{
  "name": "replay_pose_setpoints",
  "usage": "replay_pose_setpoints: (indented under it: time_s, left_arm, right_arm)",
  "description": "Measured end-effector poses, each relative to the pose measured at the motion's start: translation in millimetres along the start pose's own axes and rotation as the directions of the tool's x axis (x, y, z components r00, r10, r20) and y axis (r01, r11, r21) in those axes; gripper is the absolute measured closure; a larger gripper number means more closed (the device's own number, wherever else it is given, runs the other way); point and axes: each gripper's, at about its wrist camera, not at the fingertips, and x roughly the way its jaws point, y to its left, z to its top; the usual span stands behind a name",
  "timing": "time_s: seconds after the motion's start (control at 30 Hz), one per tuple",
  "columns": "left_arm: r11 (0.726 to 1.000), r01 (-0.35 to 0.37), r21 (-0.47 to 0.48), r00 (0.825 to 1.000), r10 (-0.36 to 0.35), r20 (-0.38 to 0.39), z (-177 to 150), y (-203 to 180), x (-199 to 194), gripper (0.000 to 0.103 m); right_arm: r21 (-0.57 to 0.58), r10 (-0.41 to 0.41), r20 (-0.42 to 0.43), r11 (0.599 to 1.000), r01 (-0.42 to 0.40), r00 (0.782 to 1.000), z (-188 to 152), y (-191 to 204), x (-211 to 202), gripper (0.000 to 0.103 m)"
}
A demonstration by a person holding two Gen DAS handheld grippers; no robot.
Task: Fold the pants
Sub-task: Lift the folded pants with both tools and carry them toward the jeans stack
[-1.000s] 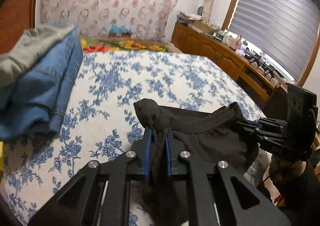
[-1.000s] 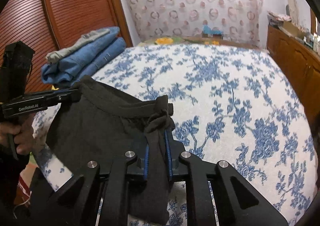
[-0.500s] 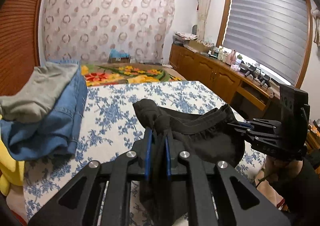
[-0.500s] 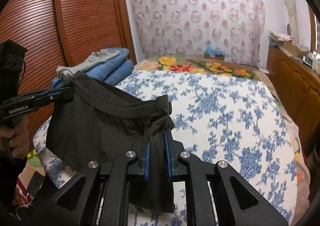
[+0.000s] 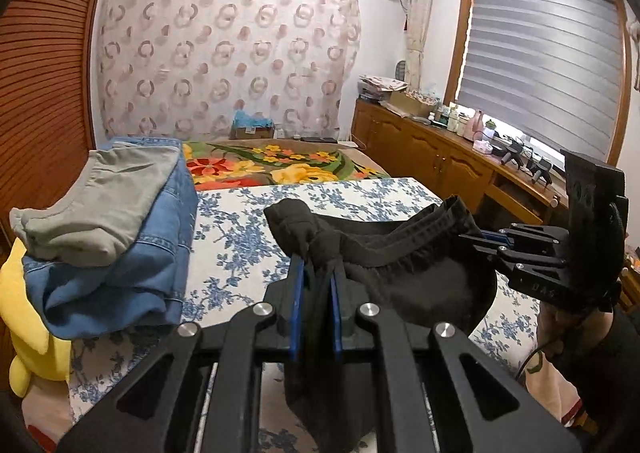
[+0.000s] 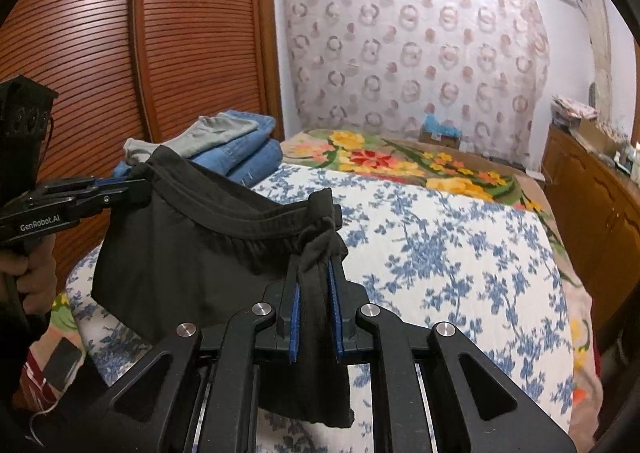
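Black pants [image 5: 416,269] [image 6: 188,249] hang in the air above the bed, stretched by the waistband between my two grippers. My left gripper [image 5: 316,273] is shut on one bunched end of the waistband; it shows at the left of the right wrist view, gripper [image 6: 132,183] clamped on the cloth. My right gripper [image 6: 314,273] is shut on the other end, and from the left wrist view it appears at the right [image 5: 480,239], pinching the band. The legs drop down below both frames, their lower part hidden.
A bed with a blue-flowered white cover [image 6: 460,253] lies below. A stack of folded jeans and a grey garment [image 5: 108,237] sits at its left edge, with a yellow plush toy [image 5: 28,337] beside it. Wooden cabinets [image 5: 440,169] run along the right; a slatted wardrobe [image 6: 120,53] stands left.
Both grippers rose with the pants, lifting the waistband clear of the bed cover. The views tilted up, showing more of the room.
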Motion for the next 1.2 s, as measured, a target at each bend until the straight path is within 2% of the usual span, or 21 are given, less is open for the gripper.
replay_pose_setpoints:
  time_s: [0.23,0.73,0.93,1.2]
  left_arm:
    - [0.999,-0.035,-0.018,0.999,0.035,0.028,15,16,-6,0.095]
    - [0.989,-0.133,-0.065,0.987,0.138,0.085,60,74,-15,0.095]
    - [0.979,-0.183,-0.093,0.975,0.193,0.109,70,101,-21,0.095]
    - [0.953,-0.262,-0.153,0.949,0.283,0.136,68,138,-27,0.095]
  right_arm:
    - [-0.055,0.026,0.003,0.998,-0.026,1.000,24,8,17,0.094]
    - [-0.189,0.096,0.033,0.978,-0.088,0.995,113,32,67,0.094]
    - [-0.246,0.136,0.048,0.962,-0.120,0.990,147,48,97,0.094]
    - [-0.337,0.193,0.081,0.929,-0.155,0.978,189,73,142,0.094]
